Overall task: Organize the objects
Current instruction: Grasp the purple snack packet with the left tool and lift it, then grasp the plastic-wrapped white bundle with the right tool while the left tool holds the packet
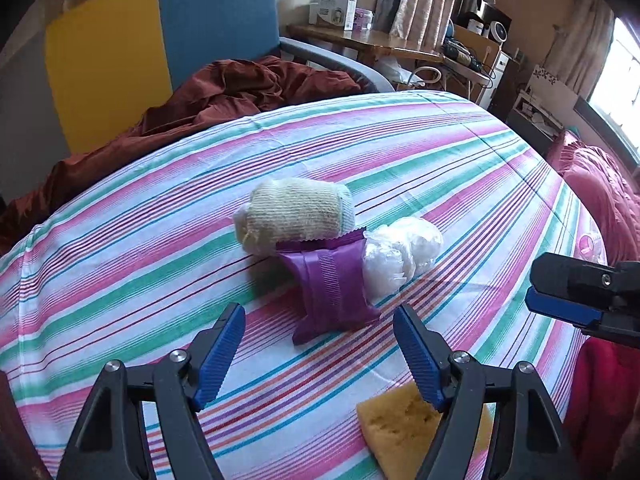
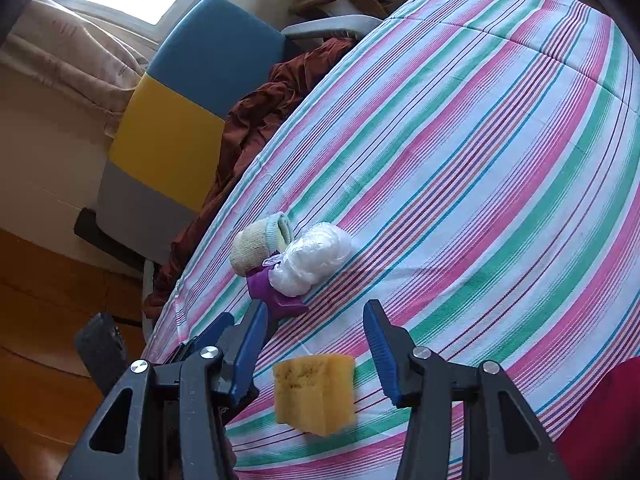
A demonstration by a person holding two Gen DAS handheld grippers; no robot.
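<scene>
The sock roll [image 1: 294,210], purple packet [image 1: 334,292] and plastic bundle [image 1: 400,258] are lying touching in a cluster on the striped sheet [image 1: 460,152], seemingly being gathered; the sponge [image 2: 314,392] is sitting apart, nearer; the right gripper [image 2: 316,344] is hovering wide above it, probably to add it; the left gripper [image 1: 320,352] is waiting spread and empty.

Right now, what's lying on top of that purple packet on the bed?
The rolled sock overlaps the purple packet's far edge, and the white plastic bundle leans on its side. The packet's front is bare. Whatever lies under those two, and under the packet itself, is hidden.
</scene>
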